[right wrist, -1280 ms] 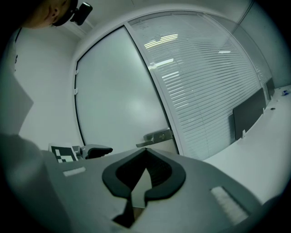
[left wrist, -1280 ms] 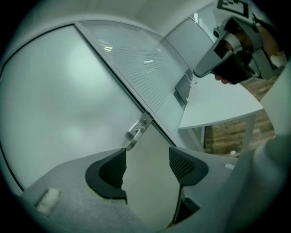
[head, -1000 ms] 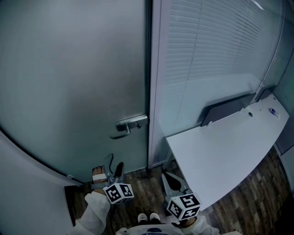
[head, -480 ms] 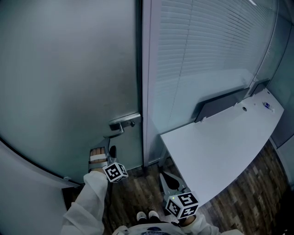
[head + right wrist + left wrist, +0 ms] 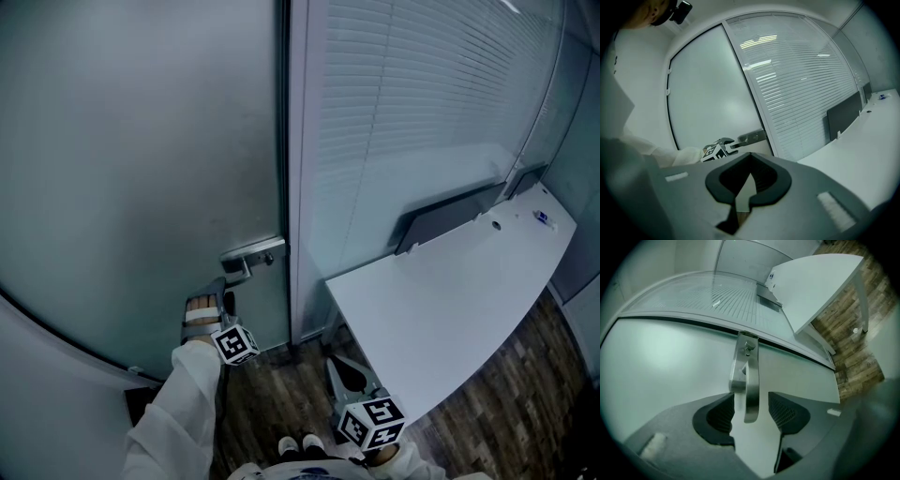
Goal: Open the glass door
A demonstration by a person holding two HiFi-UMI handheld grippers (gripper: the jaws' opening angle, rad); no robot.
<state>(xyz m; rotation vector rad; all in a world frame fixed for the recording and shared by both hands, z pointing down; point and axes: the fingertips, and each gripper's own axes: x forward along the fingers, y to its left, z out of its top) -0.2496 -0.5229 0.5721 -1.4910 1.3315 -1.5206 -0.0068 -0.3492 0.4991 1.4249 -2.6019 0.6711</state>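
Note:
The frosted glass door (image 5: 141, 141) stands closed, with a steel lever handle (image 5: 251, 258) at its right edge. My left gripper (image 5: 225, 292) is up at that handle. In the left gripper view the lever (image 5: 746, 390) lies between the jaws of the left gripper (image 5: 750, 411). The jaws have just been closing: one pad is right against the lever and a gap still shows at the other. My right gripper (image 5: 341, 369) hangs low near the floor, jaws together and holding nothing. The right gripper view, seen past that gripper (image 5: 745, 187), shows the handle (image 5: 751, 137) and the left gripper (image 5: 723, 144).
A glass wall with slatted blinds (image 5: 422, 112) runs right of the door frame (image 5: 298, 187). A white curved table (image 5: 450, 300) with a dark panel (image 5: 450, 220) at its back juts out at the right. Dark wood floor (image 5: 272, 394) lies below, and a curved white wall (image 5: 56, 375) at the left.
My left gripper has moved up and forward from near the floor to the door handle, rolled, and narrowed its jaws around the lever. The right gripper has stayed put.

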